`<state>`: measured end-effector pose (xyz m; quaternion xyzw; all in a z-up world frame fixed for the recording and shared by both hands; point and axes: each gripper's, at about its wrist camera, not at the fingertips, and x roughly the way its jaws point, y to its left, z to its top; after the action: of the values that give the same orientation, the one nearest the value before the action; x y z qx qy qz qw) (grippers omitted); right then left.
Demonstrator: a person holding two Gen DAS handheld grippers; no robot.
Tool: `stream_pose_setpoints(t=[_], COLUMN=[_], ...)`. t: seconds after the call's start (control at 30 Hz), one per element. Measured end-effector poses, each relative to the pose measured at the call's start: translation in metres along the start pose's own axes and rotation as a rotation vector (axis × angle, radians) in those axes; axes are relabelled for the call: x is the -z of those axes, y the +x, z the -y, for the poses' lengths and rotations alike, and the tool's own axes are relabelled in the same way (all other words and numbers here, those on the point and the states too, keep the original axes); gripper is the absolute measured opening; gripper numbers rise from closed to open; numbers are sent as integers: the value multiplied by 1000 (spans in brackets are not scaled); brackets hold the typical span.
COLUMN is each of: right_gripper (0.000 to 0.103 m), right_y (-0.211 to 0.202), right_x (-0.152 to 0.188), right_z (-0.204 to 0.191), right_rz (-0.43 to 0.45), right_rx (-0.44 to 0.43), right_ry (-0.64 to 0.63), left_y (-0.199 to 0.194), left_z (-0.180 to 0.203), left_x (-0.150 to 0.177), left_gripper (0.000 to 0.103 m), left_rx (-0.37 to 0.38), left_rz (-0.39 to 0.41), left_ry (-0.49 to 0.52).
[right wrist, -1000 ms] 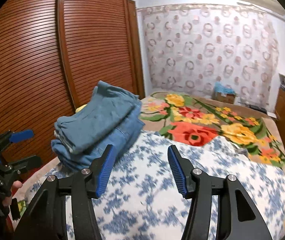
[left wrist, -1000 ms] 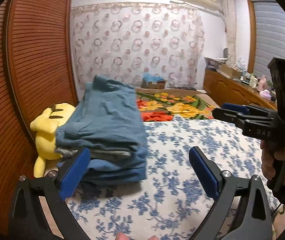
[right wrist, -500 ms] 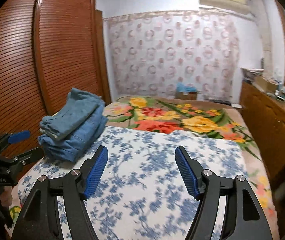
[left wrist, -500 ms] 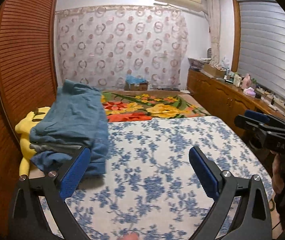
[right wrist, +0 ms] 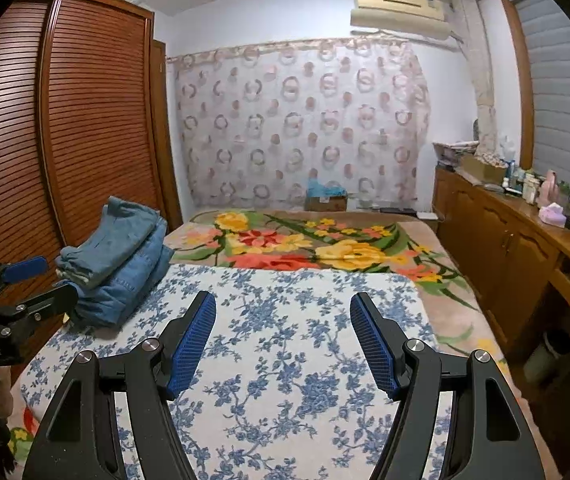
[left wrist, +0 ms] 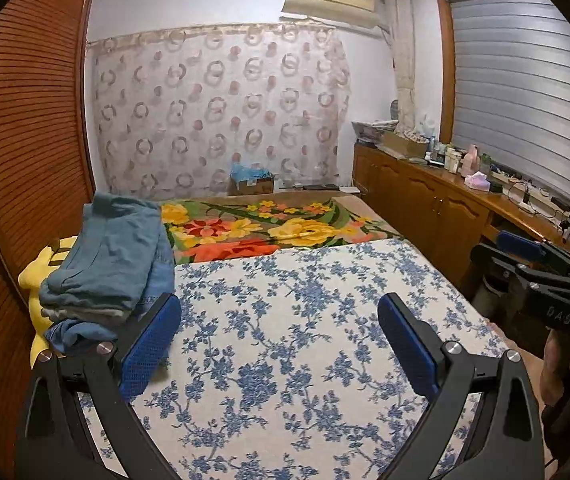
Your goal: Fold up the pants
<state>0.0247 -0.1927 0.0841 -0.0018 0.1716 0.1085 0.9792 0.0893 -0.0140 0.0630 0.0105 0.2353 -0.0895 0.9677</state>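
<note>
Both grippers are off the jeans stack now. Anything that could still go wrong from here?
The stack sits at the bed's left edge by the wardrobe, partly on a yellow plush; it might slump or slide off.

The top pair lies askew on the lower one, so a nudge could undo the fold.

The open left gripper hangs close to the stack; swinging left might catch it.

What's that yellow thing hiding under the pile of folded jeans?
A yellow plush toy lies partly under the stack of folded pants, next to the wooden wardrobe. Only its yellow edge with dark markings shows; the rest is covered by the denim.
</note>
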Motion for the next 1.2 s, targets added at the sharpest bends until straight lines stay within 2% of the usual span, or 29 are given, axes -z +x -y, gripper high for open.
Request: stream_pose_setpoints(t=[0.23, 1.2], right_gripper=[72, 72], right_y=[-1, 10], right_x=[9, 10], right_z=[0, 17], right_rz=[17, 29], right_rx=[10, 11], right_ry=[16, 15], left_y=[-5, -7], left_z=[5, 5], left_x=[-2, -2], left_gripper=[99, 99], left_rx=[-1, -2], left_rz=[18, 23], left_ry=[2, 0])
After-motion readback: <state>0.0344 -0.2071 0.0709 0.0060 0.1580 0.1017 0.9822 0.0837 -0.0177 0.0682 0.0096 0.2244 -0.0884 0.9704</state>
